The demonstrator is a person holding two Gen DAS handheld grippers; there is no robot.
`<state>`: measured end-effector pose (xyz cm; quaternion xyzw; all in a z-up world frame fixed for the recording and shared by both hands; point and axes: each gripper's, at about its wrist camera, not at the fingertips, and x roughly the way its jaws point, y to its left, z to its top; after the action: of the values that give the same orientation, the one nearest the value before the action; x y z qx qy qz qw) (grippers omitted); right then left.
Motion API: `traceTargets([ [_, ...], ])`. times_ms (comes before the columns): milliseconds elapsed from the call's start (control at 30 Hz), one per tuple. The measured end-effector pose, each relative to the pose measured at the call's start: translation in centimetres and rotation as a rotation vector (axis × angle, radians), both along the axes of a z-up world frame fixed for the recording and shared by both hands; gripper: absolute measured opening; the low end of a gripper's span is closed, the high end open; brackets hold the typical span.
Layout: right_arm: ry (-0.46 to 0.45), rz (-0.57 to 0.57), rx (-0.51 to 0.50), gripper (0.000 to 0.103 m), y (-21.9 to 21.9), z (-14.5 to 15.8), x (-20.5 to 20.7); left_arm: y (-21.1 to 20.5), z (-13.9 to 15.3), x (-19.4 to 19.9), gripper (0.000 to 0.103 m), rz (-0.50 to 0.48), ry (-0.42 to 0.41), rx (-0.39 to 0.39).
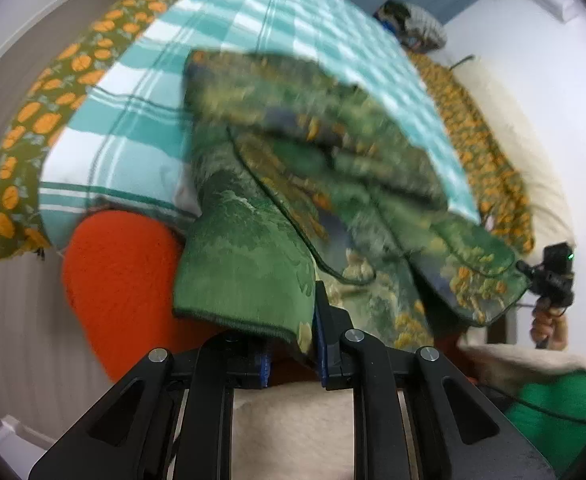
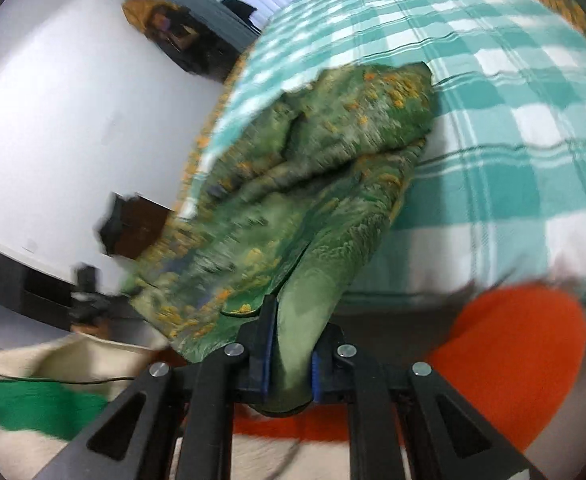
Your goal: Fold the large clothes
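We see a green printed garment with orange and blue landscape patches (image 1: pixel 293 184) lifted off a teal-and-white checked bedspread (image 1: pixel 141 120), hanging in blurred folds between our two grippers. Its far folds reach toward the middle of the bedspread, while the near hem hangs off the near edge, above a round orange-red cushion (image 1: pixel 121 280). Beyond the garment the checked surface lies open across its far half and toward both side edges. An olive cloth printed with orange fruits (image 1: pixel 49 116) borders the bedspread along its left and right edges.

Our left gripper (image 1: pixel 291 356) pinches a plain green hemmed corner of the garment between its blue pads, jaws drawn close together on the fabric. Our right gripper (image 2: pixel 287 364) likewise grips a bunched fold of the green cloth, jaws nearly closed.

The left wrist view alone shows the right gripper from outside, a black body with a small green light, held by a hand (image 1: pixel 549 324) beside the right edge, in front of a white wall (image 1: pixel 533 60). The right wrist view alone shows a dark doorway and a white blind past the far left corner. Both grippers tilt downward toward the bed.
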<state>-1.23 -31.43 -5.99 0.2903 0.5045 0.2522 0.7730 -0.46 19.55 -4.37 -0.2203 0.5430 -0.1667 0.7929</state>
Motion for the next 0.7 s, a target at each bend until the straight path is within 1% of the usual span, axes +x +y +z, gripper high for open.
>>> traceTargets([
  [33, -0.016, 0.001, 0.04, 0.014, -0.2, 1.0, -0.2, 0.2, 0.8, 0.2, 0.016, 0.014, -0.02, -0.016],
  [100, -0.049, 0.002, 0.061, 0.014, -0.3, 2.4, 0.4, 0.7, 2.4, 1.7, 0.016, 0.045, -0.076, -0.049],
  [133, -0.069, 0.003, 0.066, 0.014, -0.3, 2.9, 1.2, 0.8, 2.7, 2.5, 0.016, 0.05, -0.099, -0.057],
  [200, -0.113, 0.001, 0.054, 0.014, -0.3, 3.3, 3.7, 1.0, 3.0, 6.4, 0.016, 0.075, -0.151, -0.052],
  [233, -0.123, -0.008, 0.051, 0.014, -0.3, 3.2, 4.9, 1.2, 2.7, 8.3, 0.016, 0.092, -0.159, -0.061],
  [300, -0.137, -0.057, 0.05, 0.014, -0.6, 2.5, 8.8, 1.7, 2.0, 11.9, 0.016, 0.123, -0.158, -0.093],
  [333, -0.139, -0.098, 0.05, 0.014, -0.9, 1.5, 11.7, 1.6, 1.8, 14.2, 0.016, 0.139, -0.157, -0.097],
  [367, -0.132, -0.124, 0.057, 0.014, -1.1, 0.7, 13.6, 1.5, 1.4, 16.4, 0.016, 0.149, -0.16, -0.086],
  [400, -0.124, -0.16, 0.061, 0.014, -1.4, -0.6, 16.2, 0.8, 0.8, 19.1, 0.016, 0.151, -0.165, -0.053],
  [467, -0.115, -0.227, 0.036, 0.014, -1.5, -2.9, 20.3, 0.0, -0.3, 21.9, 0.016, 0.166, -0.175, 0.018],
  [500, -0.111, -0.243, 0.025, 0.014, -1.5, -4.2, 21.9, -0.4, -1.0, 22.7, 0.018, 0.174, -0.179, 0.044],
  [533, -0.107, -0.266, 0.009, 0.014, -1.5, -5.1, 23.0, -1.1, -2.1, 24.0, 0.024, 0.186, -0.189, 0.087],
  [600, -0.087, -0.315, -0.017, 0.014, -1.3, -7.6, 24.9, -2.2, -3.9, 25.3, 0.028, 0.206, -0.189, 0.161],
  [667, -0.052, -0.357, 0.008, 0.019, -1.2, -10.2, 25.7, -2.5, -5.0, 25.4, 0.038, 0.201, -0.172, 0.184],
  [700, -0.027, -0.373, 0.03, 0.023, -1.3, -11.3, 26.0, -2.4, -5.3, 25.2, 0.052, 0.199, -0.168, 0.169],
])
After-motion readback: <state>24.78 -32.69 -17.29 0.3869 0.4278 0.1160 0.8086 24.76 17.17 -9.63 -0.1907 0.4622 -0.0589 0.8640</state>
